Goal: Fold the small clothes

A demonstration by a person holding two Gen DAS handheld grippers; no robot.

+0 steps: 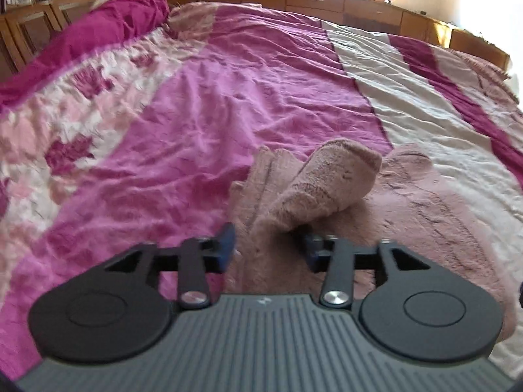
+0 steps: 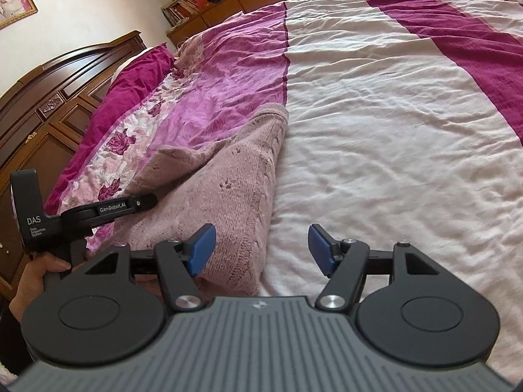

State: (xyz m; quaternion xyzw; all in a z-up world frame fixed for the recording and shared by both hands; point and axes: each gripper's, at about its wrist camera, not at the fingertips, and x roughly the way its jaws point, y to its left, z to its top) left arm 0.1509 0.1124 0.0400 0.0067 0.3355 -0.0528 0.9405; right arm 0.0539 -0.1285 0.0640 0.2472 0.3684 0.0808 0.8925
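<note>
L gripper up close: blue pads apart, a rolled fold of the dusty-pink knit sweater drooping down between them, pads not pinching it, looks like. R gripper jaws wide, nothing in them; left pad hangs over the sweater's edge, right pad over the cream stripe. Sweater lies on the bedspread w/ one flap turned up, mostly on the pink-purple band, edge along the cream one. A hand grips the L tool's handle at left. Beyond: magenta pillow, then the wooden headboard.
</note>
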